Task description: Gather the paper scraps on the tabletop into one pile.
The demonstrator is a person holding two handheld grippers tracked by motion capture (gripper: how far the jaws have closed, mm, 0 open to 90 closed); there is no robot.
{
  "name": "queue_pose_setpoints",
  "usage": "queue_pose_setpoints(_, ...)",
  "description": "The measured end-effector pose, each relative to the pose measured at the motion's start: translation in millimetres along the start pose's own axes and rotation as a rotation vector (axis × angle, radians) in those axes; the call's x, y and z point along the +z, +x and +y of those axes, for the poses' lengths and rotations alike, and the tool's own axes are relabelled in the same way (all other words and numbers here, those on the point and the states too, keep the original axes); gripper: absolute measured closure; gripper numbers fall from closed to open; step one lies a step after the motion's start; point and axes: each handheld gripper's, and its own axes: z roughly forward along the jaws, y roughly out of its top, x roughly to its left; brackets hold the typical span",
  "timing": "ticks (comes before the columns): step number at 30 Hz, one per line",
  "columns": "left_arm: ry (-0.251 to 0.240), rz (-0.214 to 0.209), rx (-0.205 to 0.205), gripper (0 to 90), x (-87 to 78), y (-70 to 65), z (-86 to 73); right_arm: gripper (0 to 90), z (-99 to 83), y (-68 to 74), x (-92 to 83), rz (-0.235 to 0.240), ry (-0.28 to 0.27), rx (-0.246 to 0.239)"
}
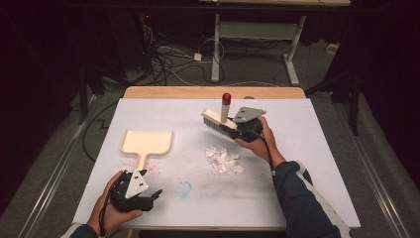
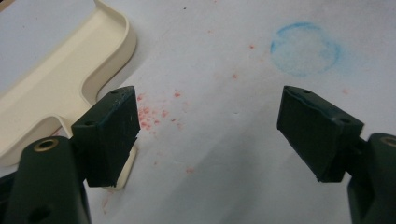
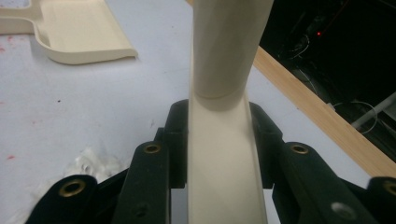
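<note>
The right hand-held gripper point(image 1: 236, 130) is clenched on the cream handle of one brush point(image 1: 220, 119), held above the white surface point(image 1: 307, 148) at about one o'clock from its middle (red cap on the handle's end, bristles pointing down). At five o'clock from the brush lies one heap of crumpled white scraps point(image 1: 224, 159). The left hand-held gripper point(image 1: 148, 197), released with nothing between its jaws, rests at seven o'clock, just beside the handle of one cream dustpan point(image 1: 147, 143).
</note>
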Motion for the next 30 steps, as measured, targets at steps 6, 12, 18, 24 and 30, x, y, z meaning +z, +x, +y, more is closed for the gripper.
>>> queue_pose_setpoints(6,0.003,-0.015,-0.001,20.5,2.1,0.9,-1.0,67.7,2.5,10.2,28.9,0.052,0.036,-0.072)
queue_pose_setpoints(12,0.003,-0.019,0.005,20.5,1.8,-0.3,-0.7,67.4,1.3,21.4,28.5,0.173,0.050,-0.136)
queue_pose_setpoints(18,0.002,-0.019,0.005,20.5,1.4,-1.7,-0.2,67.2,-13.0,22.2,7.5,0.253,0.038,-0.168)
queue_pose_setpoints(24,0.006,-0.018,0.009,20.5,1.5,-2.5,0.7,67.3,-26.1,16.5,-19.6,0.320,0.037,-0.182)
queue_pose_setpoints(30,0.006,-0.025,0.007,20.4,1.6,-3.3,1.2,67.4,-37.0,14.6,-39.7,0.354,0.023,-0.177)
